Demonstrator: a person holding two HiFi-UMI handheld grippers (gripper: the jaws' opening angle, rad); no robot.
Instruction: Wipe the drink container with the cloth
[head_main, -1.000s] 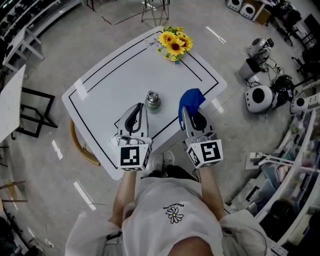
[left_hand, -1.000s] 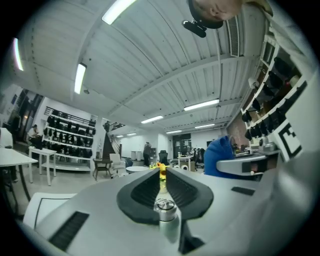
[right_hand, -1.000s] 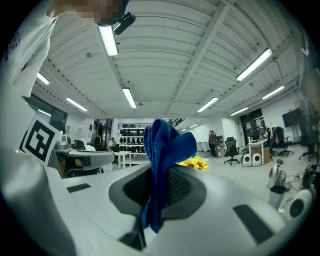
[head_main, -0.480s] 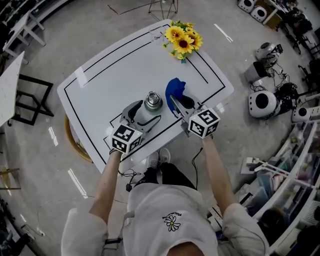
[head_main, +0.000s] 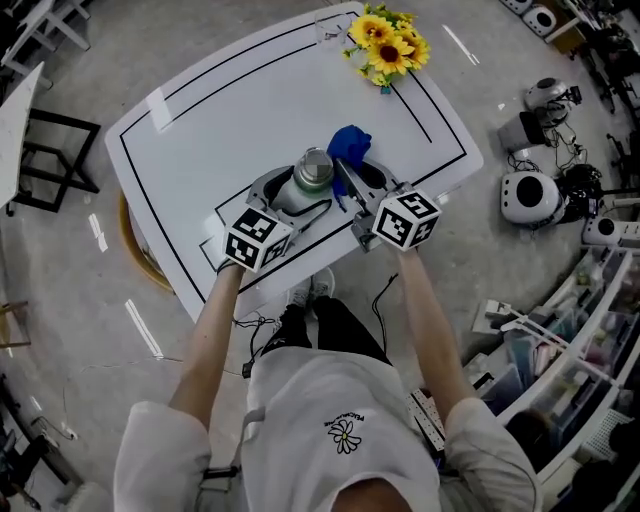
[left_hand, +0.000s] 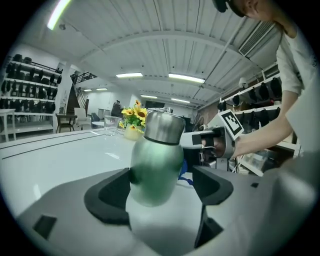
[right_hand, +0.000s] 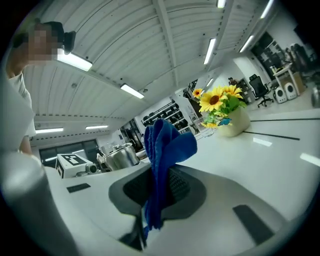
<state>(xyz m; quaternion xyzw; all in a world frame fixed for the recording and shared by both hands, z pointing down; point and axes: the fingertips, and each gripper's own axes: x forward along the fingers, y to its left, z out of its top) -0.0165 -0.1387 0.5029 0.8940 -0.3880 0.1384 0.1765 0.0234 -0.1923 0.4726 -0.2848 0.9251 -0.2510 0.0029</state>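
Note:
A green drink bottle (head_main: 313, 170) with a steel cap stands upright on the white table (head_main: 200, 120). My left gripper (head_main: 298, 195) is open, and the bottle (left_hand: 155, 160) stands between its jaws. It sits against the left pad, with a gap showing at the right pad. My right gripper (head_main: 352, 182) is shut on a blue cloth (head_main: 348, 145), just right of the bottle. In the right gripper view the cloth (right_hand: 162, 150) stands up out of the shut jaws, and the bottle's cap (right_hand: 120, 156) shows to its left.
A vase of sunflowers (head_main: 388, 45) and a clear glass (head_main: 330, 25) stand at the table's far corner. Black lines frame the tabletop. Round white devices (head_main: 530, 195) and cables lie on the floor to the right, shelving beyond.
My left gripper has opened and moved forward so its jaws stand round the bottle. My right gripper has carried the cloth left, up close to the bottle.

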